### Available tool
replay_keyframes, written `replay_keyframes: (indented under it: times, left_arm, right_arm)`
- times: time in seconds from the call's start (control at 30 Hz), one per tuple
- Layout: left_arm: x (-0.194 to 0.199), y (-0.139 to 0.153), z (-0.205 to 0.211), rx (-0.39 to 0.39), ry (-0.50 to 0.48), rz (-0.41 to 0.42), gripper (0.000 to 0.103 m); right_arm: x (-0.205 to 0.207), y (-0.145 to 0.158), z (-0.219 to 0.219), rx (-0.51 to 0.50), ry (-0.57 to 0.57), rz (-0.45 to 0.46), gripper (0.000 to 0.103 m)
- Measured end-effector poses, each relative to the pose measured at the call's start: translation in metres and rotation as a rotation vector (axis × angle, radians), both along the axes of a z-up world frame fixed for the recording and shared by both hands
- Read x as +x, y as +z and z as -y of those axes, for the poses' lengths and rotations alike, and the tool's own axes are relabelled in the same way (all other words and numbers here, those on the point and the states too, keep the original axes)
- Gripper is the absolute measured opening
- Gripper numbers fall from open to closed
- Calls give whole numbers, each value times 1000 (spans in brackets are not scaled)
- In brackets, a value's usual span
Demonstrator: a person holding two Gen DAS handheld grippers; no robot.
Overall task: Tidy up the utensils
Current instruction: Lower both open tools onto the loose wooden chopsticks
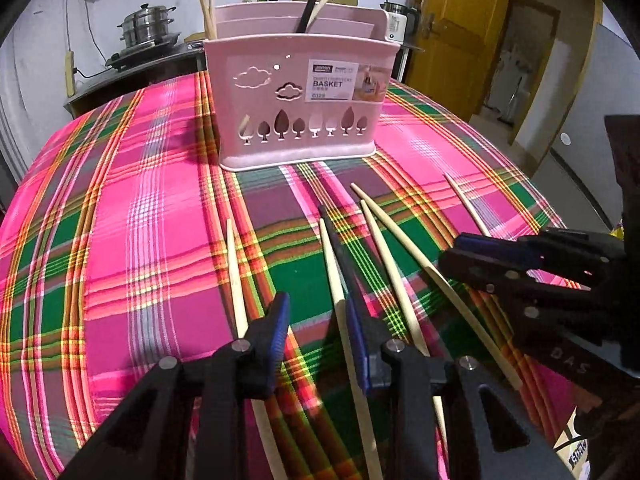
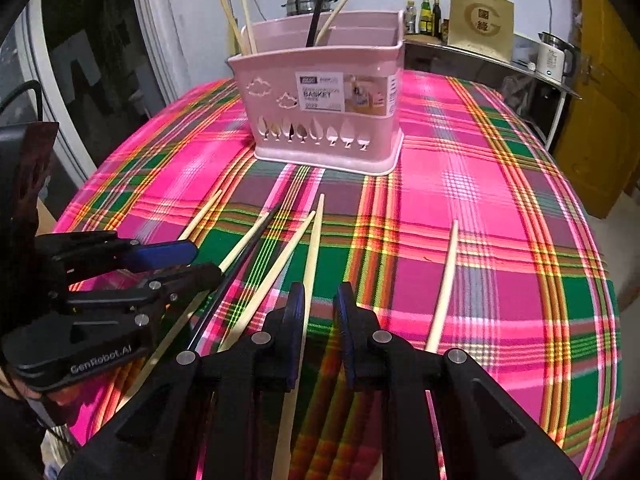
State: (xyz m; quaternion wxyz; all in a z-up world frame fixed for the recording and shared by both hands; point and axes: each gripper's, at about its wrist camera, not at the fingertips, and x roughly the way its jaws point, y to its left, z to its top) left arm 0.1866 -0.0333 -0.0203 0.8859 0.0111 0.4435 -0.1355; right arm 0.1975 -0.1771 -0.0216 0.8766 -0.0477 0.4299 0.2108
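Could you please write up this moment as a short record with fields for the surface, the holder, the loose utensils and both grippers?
surface: table under a pink, green and orange plaid cloth
holder: pink plastic utensil basket with tree cutouts, upright on the cloth, already holding pale chopsticks and one black one
loose utensils: five pale wooden chopsticks and one black chopstick lying on the cloth
left gripper: open, holding nothing
right gripper: open, holding nothing
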Motion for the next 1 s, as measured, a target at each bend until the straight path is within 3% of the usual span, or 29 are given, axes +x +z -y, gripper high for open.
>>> replay_keyframes:
  times: [0.6,1.0]
  left_arm:
    - [15,1,5,62,29,-9,28]
    - [38,2,-2,31,45,-37,27]
  right_arm:
    - [21,-1,2,-46,-39,-22,17]
    - [55,-3,-11,-68,-14,-50,17]
